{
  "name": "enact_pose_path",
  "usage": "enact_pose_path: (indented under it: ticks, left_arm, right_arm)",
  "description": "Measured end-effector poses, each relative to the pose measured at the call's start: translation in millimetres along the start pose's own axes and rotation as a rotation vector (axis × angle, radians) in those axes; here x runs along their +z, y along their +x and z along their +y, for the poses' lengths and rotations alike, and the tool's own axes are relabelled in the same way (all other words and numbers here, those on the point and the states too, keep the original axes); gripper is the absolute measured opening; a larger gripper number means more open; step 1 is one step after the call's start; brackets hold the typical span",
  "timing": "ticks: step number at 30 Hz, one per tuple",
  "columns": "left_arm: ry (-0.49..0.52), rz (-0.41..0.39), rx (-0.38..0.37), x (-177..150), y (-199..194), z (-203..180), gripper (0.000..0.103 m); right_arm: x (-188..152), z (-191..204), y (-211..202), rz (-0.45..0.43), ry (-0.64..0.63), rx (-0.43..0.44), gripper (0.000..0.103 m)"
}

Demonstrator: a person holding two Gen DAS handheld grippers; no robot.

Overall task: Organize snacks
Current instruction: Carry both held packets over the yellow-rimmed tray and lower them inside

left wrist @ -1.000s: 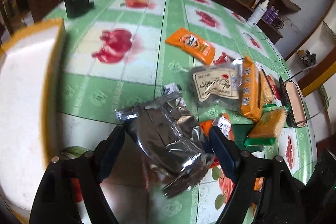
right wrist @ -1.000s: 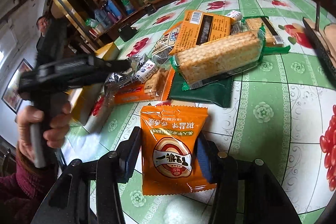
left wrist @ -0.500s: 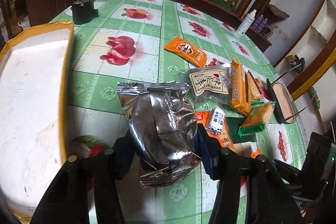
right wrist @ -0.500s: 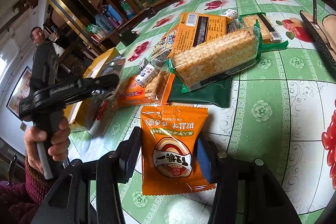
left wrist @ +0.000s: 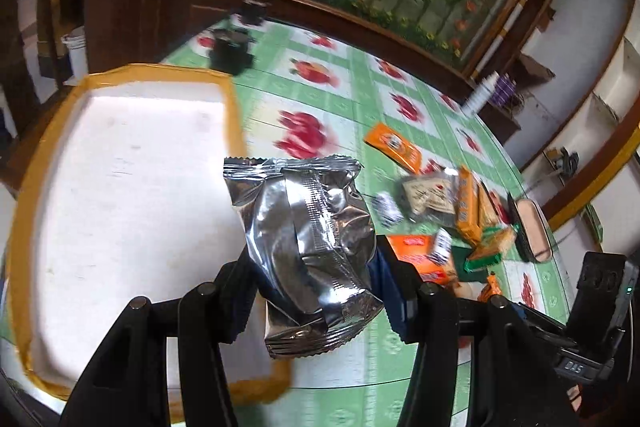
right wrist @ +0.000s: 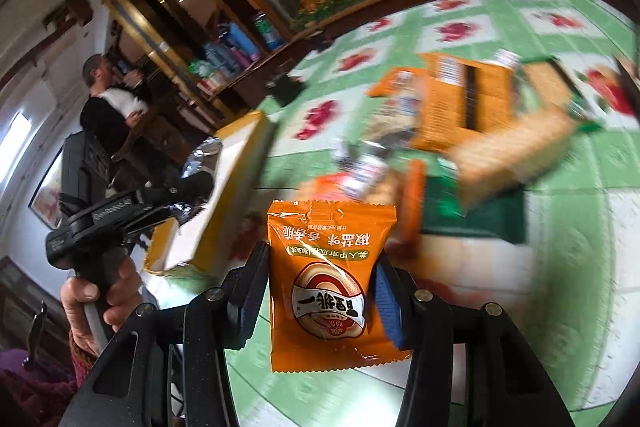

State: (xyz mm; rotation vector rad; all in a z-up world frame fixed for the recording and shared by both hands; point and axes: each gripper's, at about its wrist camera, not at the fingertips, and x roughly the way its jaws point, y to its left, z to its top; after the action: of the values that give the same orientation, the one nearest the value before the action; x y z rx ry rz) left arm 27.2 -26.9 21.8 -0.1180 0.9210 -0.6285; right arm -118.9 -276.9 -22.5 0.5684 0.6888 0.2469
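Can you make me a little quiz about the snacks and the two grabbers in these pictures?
1. True or false: the left gripper grips a silver foil packet.
2. What colour is the packet in the right gripper? A) green B) orange C) blue
3. Fill in: the white box has a ____ rim.

Key: 1 true. 2 B, orange. 3 yellow; the foil packet is lifted in front of the box's near right corner, while the other snacks lie in a heap on the green tablecloth.
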Motion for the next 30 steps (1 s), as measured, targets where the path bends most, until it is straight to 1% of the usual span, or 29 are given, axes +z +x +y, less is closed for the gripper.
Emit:
enact_pose_path:
  ticks: [3, 7, 9, 13, 17, 22, 26, 30]
  left_arm:
    - [-0.032, -0.022, 0.031, 1.3, -7.9, 21.0, 0.054]
    - [-0.084, -0.035, 0.066, 0.9, -14.8, 52.1, 0.054]
    - [-0.107, -0.046, 0.082, 0.8, -18.6, 67.0, 0.054]
    - [-0.128, -0.054, 0.095, 0.7, -23.0, 85.2, 0.054]
    - [-0.131, -0.054, 0.113, 7.7, -22.0, 98.8, 0.054]
    - [-0.118, -0.059, 0.137, 28.0, -20.1, 111.6, 0.054]
    - [-0.122, -0.053, 0.152, 42.8, -10.0, 119.8, 0.054]
    - [-0.123, -0.023, 0.148, 53.9, 6.0, 129.9, 0.054]
  right_arm:
    - [7.1, 24.4, 16.1, 0.028, -0.030, 0.035, 0.054]
    - [14.0, 58.6, 39.7, 0.064, -0.073, 0.060, 0.054]
    - [19.2, 77.0, 53.8, 0.077, -0.093, 0.064, 0.054]
    - [30.0, 108.9, 79.0, 0.087, -0.129, 0.062, 0.054]
    - [43.8, 125.0, 101.8, 0.110, -0.126, 0.067, 0.054]
    - [68.4, 146.1, 133.2, 0.128, -0.128, 0.049, 0.054]
    - [95.7, 163.5, 162.5, 0.122, -0.123, 0.026, 0.054]
    - [120.5, 169.0, 199.4, 0.145, -0.110, -0.005, 0.054]
